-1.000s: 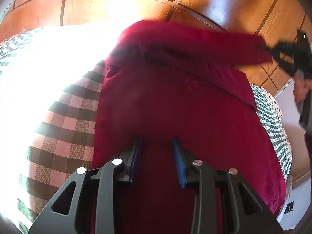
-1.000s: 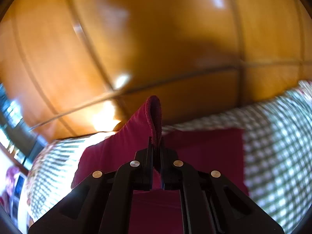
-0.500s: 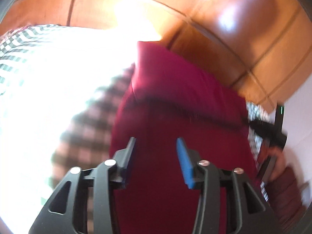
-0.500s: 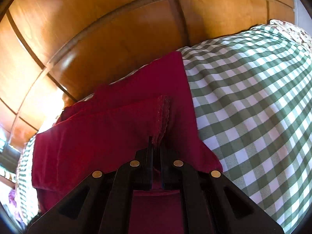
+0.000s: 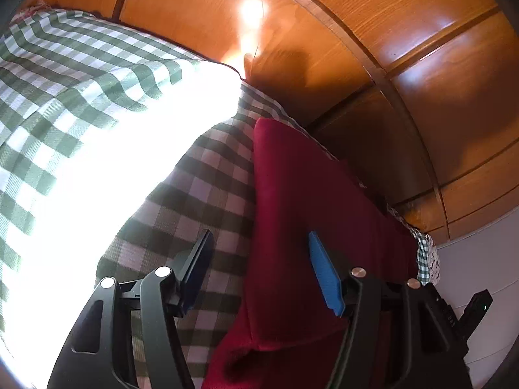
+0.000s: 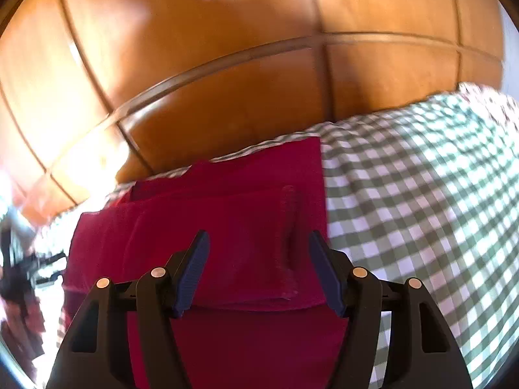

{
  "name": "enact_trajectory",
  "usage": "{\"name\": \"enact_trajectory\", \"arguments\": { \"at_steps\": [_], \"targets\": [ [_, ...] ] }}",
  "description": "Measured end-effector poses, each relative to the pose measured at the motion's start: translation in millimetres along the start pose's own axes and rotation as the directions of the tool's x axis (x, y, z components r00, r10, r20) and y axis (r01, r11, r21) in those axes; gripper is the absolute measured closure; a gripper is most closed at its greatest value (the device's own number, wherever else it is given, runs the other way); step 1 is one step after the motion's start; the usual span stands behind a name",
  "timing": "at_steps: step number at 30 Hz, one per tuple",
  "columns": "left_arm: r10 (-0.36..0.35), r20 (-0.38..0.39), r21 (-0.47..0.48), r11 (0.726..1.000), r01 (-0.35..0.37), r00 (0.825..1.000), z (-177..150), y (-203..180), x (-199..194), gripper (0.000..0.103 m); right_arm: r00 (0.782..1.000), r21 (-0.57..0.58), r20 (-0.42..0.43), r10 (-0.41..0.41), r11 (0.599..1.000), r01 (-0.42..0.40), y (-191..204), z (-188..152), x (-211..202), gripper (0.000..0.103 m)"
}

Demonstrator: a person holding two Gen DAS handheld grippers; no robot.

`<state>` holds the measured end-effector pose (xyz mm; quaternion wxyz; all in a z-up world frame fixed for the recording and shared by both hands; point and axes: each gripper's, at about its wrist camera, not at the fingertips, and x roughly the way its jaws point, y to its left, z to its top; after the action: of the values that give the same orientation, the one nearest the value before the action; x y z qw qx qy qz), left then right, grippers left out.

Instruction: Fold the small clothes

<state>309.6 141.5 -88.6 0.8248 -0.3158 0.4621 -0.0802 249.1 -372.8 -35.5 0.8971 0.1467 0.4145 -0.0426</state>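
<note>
Garment [image 6: 227, 227], dark red, lies on the bed [image 6: 421, 194], flat & partly folded, up near the wooden headboard [image 6: 227, 81]. R gripper [image 6: 258, 270] was pinched shut on the hemmed sleeve end a sec ago, carrying it over the body; now its jaws have just been opening and stand wide, nothing between the pads, and the sleeve [image 6: 288, 227] lies dropped across the red panel just ahead of the fingers. So that fold looks laid down and released. L gripper [image 5: 259, 272] has also just been opening; it's wide, holds nothing, and has swung off the middle of the cloth toward the left edge: one finger over the checks, the other over red cloth [image 5: 308, 210]. Probably lining up for the next fold from that side, tho can't tell which edge it'll take.

In the R view there are at least two stacked layers w/ a straight right edge; a looser bit pokes out top left, may need tidying.

Surface: green-white gingham sheet [image 5: 81, 81], soft, a big patch blown out by sunlight in the L view. Room: glossy orange-brown panelled wood behind the bed, pale wall [image 5: 470, 259] at far right. Other gripper's black body [image 5: 454, 317] shows at lower right of L view; blurry dark gear at left edge of R view, too smeared to read
</note>
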Motion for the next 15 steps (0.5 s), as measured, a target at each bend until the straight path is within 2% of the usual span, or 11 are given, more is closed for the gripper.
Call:
{"name": "enact_trajectory", "arguments": {
  "at_steps": [2, 4, 5, 6, 8, 12, 13, 15],
  "targets": [
    [-0.007, -0.001, -0.012, 1.000, 0.007, 1.000, 6, -5, 10, 0.046, 1.000, -0.036, -0.010, -0.001, 0.999, 0.001, 9, -1, 7, 0.040],
    [-0.025, -0.001, -0.019, 0.999, 0.025, 1.000, 15, -12, 18, 0.057, 1.000, -0.054, -0.023, -0.007, 0.999, 0.006, 15, -1, 16, 0.040],
    [-0.038, -0.008, -0.020, 0.999, 0.038, 0.999, 17, -14, 22, 0.066, 0.999, -0.059, -0.033, -0.010, 0.998, 0.008, 17, -2, 22, 0.040],
    [-0.042, -0.015, -0.017, 0.999, 0.042, 0.999, 20, -16, 26, 0.071, 0.999, -0.061, -0.039, -0.013, 0.998, 0.011, 18, -2, 26, 0.040],
    [-0.020, -0.001, 0.017, 1.000, 0.020, 1.000, 22, -25, 29, 0.091, 0.998, -0.062, -0.054, -0.018, 0.998, 0.015, 22, -4, 35, 0.040],
    [0.030, 0.100, 0.118, 0.992, -0.041, 0.995, 16, -45, 14, 0.094, 0.998, -0.088, -0.055, -0.024, 0.996, 0.019, 32, -11, 38, 0.040],
    [0.064, 0.119, 0.154, 0.985, -0.082, 0.991, 14, -50, 15, 0.094, 0.998, -0.102, -0.054, -0.022, 0.995, 0.016, 36, -13, 38, 0.040],
    [0.190, 0.118, 0.241, 0.947, -0.214, 0.975, 7, -61, 34, 0.093, 0.997, -0.146, -0.069, -0.041, 0.989, 0.030, 45, -19, 44, 0.040]
  ]
}}
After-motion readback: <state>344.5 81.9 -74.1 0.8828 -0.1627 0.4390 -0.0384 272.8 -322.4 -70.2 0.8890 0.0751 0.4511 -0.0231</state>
